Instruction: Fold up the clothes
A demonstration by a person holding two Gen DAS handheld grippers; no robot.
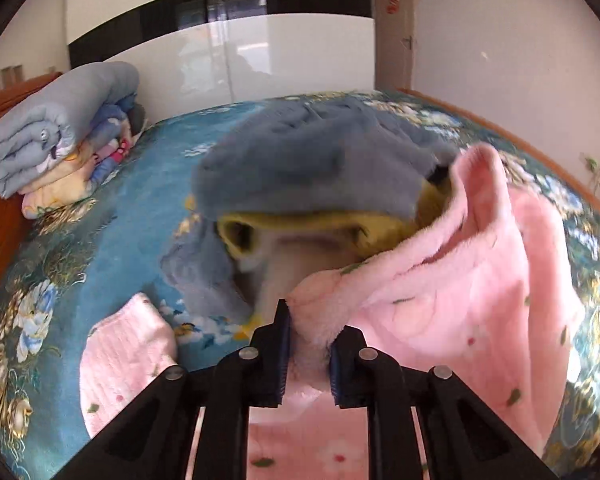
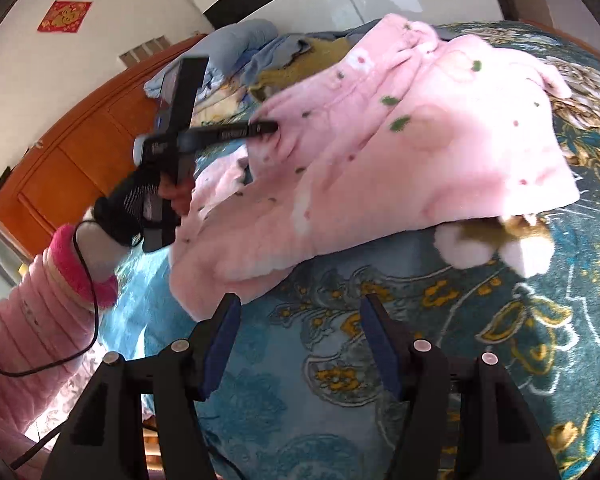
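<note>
Left wrist view has the left gripper (image 1: 309, 350) pinching a fold of the pink fleece garment (image 1: 460, 280) heaped mid-bed, while the right gripper (image 2: 298, 322) (jaws spread, holding nothing) hovers over bare floral bedspread (image 2: 440, 360) beside the garment's near hem.

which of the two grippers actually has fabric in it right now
The left gripper: its jaws are clamped on a fold of the pink fleece garment. The right gripper is open above the floral bedspread, with nothing between its fingers.
</note>
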